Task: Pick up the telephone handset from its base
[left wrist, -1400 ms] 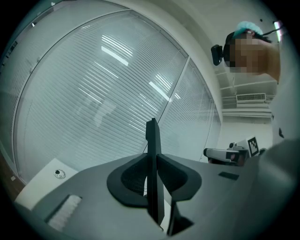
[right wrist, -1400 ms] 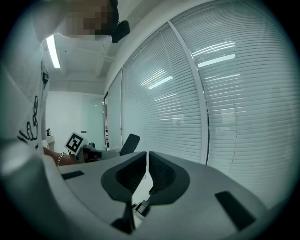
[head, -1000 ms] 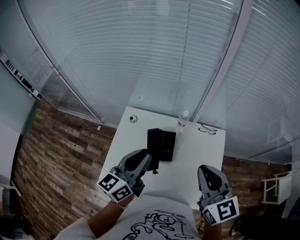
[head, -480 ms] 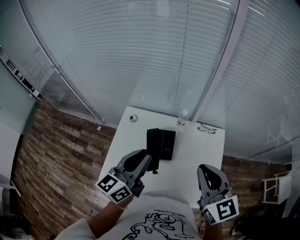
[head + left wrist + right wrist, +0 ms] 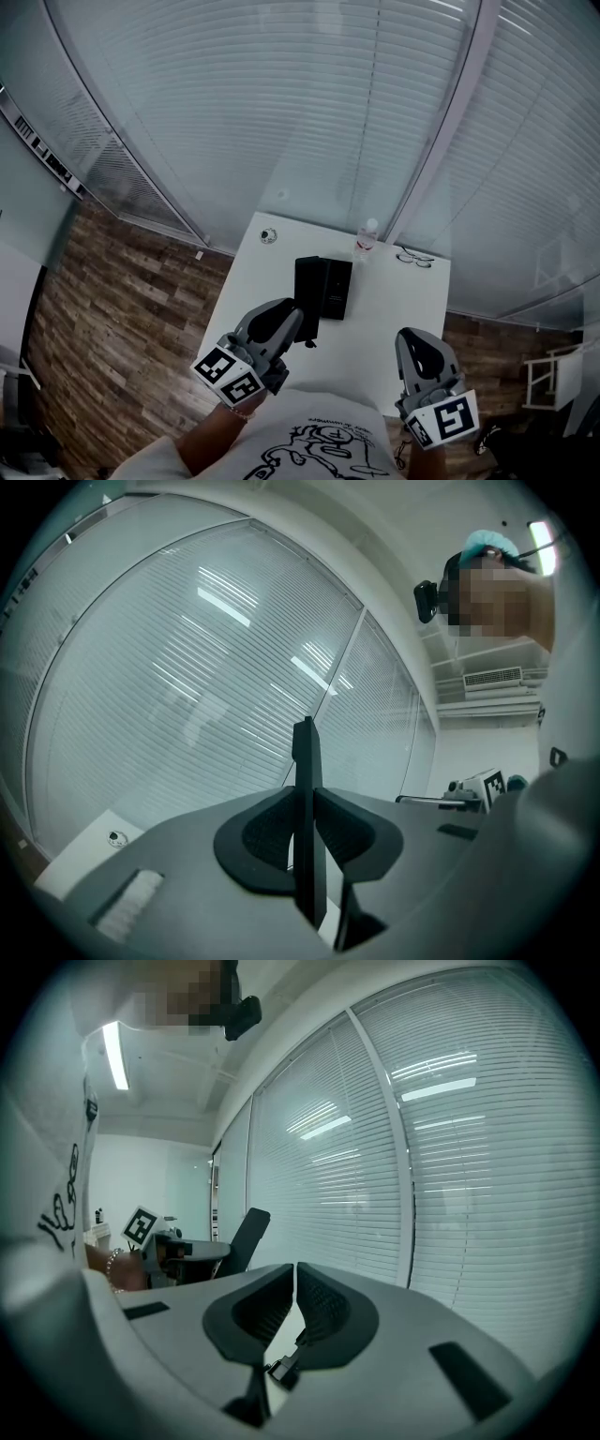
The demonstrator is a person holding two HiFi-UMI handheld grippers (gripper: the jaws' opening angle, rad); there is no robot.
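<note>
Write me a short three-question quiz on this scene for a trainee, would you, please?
1. True or false: the right gripper holds the water bottle.
2. Which gripper is clamped on a flat black object? A) the left gripper B) the right gripper
3. Fill in: the glasses lie near the table's far ____ corner.
Key: 1 false, nothing is between its jaws; 2 A; 3 right.
</note>
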